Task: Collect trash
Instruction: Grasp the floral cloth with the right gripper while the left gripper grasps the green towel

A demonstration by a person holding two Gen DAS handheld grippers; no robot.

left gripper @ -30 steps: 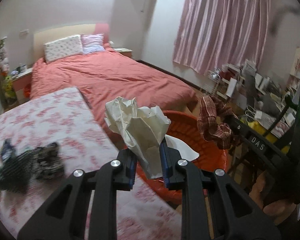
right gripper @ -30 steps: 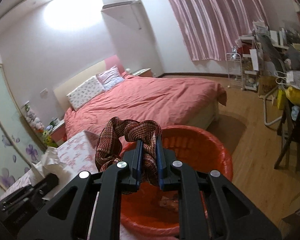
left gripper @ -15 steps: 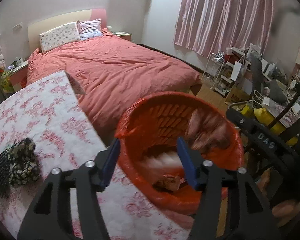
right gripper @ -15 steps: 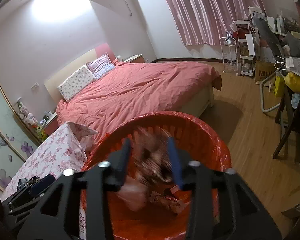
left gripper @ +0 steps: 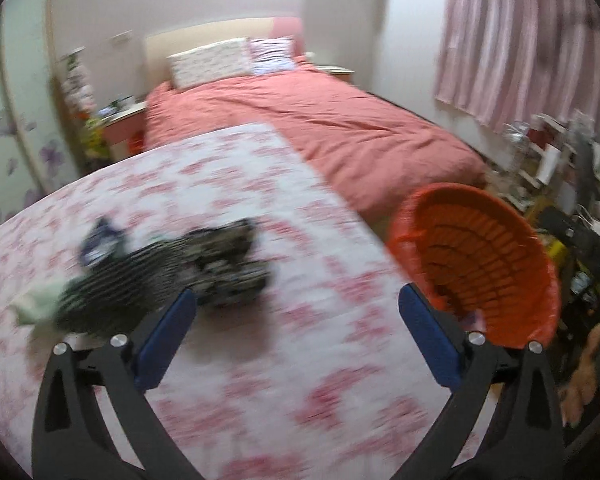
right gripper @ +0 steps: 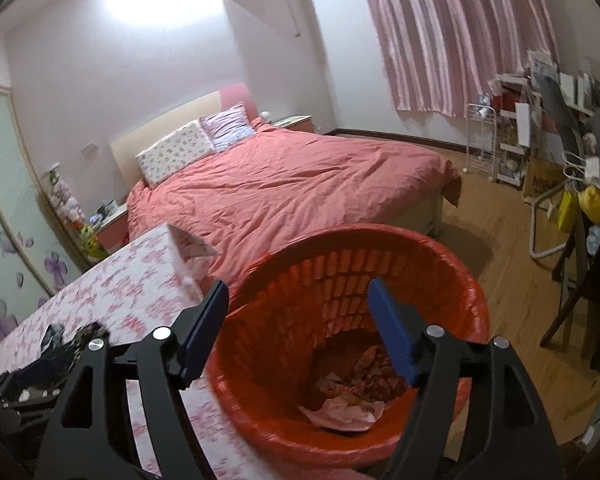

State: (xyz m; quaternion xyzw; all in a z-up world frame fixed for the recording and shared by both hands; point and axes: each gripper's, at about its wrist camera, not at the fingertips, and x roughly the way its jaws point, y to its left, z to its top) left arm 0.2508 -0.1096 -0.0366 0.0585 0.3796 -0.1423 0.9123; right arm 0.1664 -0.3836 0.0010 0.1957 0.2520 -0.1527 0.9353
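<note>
1. Trash: crumpled scraps [right gripper: 354, 390] lie at the bottom of the red basket [right gripper: 460, 280], pale paper at the front and reddish pieces behind. The basket stands at the edge of the table [right gripper: 140, 284], foot of the bed [right gripper: 300, 192] behind it.
2. Still on the table: a dark heap [left gripper: 172, 264] of striped and patterned pieces, with a pale greenish bit at its left end. Motion blur hides what each piece is.
3. Right tool [right gripper: 298, 300]: poised over the basket mouth, jaws partly apart and just been opening, nothing between them.
4. Left tool [left gripper: 298, 308]: aimed down at the table, jaws spread as wide as they go after just opening, empty. The dark heap sits just beyond its left finger [left gripper: 168, 336]; the basket is off to the right in that view.
5. Step, as judged: the drop into the basket looks done for both tools, and the left is lining up on the next pick.
6. Next move calls for: bringing the left tool onto the heap, centring one piece between the pads, then closing. Soft, tangled items may drag neighbours along, so a clean bite on a single piece matters.
</note>
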